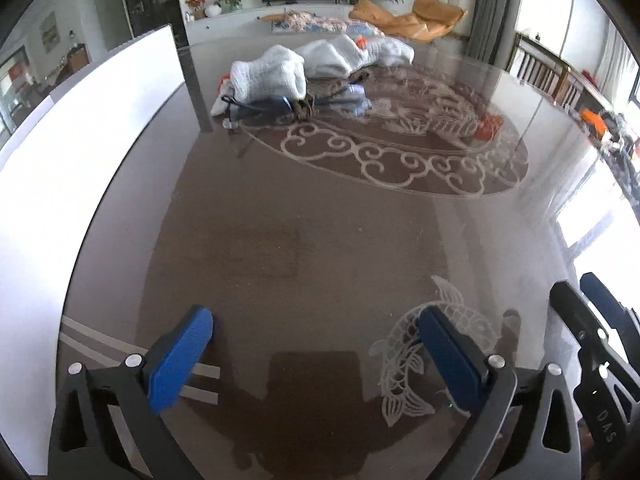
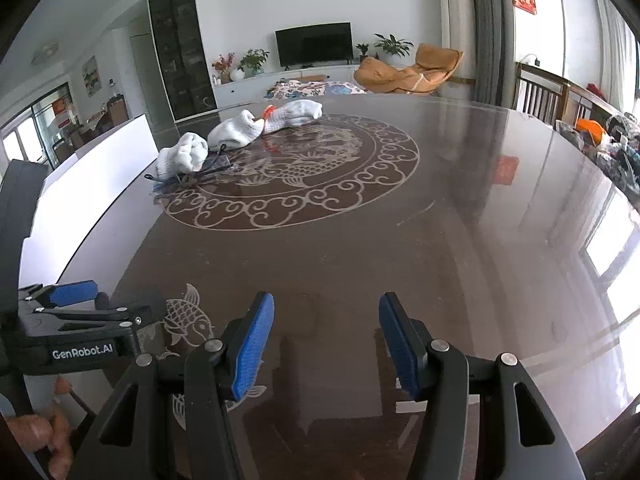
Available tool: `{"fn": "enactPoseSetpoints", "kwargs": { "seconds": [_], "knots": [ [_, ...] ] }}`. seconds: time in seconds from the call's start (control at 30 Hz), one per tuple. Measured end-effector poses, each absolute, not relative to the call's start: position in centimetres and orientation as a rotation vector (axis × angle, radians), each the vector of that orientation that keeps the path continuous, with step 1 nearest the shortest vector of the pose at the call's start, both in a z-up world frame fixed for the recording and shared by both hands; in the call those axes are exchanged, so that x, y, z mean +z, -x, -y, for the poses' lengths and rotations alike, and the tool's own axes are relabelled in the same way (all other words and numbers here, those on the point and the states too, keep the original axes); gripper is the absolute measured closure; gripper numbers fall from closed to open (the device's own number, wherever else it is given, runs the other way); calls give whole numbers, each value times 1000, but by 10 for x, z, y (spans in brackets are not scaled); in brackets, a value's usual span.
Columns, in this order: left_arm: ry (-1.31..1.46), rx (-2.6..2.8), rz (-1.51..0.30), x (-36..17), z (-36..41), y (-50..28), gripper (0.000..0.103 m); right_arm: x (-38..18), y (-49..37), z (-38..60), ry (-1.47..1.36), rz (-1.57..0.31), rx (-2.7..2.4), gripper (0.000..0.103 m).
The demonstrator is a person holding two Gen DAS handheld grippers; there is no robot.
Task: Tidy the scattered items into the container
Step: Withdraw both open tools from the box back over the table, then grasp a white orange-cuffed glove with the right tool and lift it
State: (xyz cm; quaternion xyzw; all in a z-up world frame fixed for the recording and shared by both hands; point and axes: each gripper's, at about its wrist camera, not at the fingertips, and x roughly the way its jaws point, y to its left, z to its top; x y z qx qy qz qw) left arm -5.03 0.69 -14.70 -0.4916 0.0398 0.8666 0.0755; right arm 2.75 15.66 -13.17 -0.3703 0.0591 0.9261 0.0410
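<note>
Both grippers, left (image 1: 316, 344) and right (image 2: 326, 344), tilt down over the table (image 2: 360, 264), jaws spread and empty; rolled white socks (image 2: 236, 130) lie well beyond.

My left gripper (image 1: 316, 340) shows only its fingers in its own view; the bottom edge cuts off the rest, and my hand (image 2: 44, 436) behind it is a few fingertips at the right view's lower left corner. My right gripper (image 1: 592, 344) is sliced off by the left view's right edge, so its fingertips cannot be seen there. Near the table's (image 2: 360, 264) far left edge, the white gloves (image 1: 272, 76) lie over dark cords (image 1: 256, 110) I cannot identify; what the gloves cover is hidden. The clutter (image 2: 612, 144) at the far right edge is blurred. The white panel (image 1: 80, 128) runs out of frame.
</note>
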Motion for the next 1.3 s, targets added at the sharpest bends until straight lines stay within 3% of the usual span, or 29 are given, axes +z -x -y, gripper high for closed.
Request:
{"fn": "enactPoseSetpoints", "kwargs": {
  "seconds": [0.33,0.67,0.9,1.0,1.17,1.3],
  "knots": [
    [1490,2597,-114,-150,-8,54,0,-140,-22,-157,1191,-168,2795,47],
    [1550,2637,-61,-150,-8,52,0,-142,-15,-147,1254,-80,2776,38],
    [1548,2632,-72,-151,-7,49,0,-139,-20,-157,1227,-210,2816,37],
    [1533,2592,-112,-151,-6,50,0,-139,-19,-155,1201,-254,2808,32],
    [1461,2538,-165,-150,-3,51,0,-137,-14,-145,1227,-196,2782,32],
    [1423,2517,-180,-150,-1,51,0,-134,-4,-147,1282,-318,2860,32]
  ]
}}
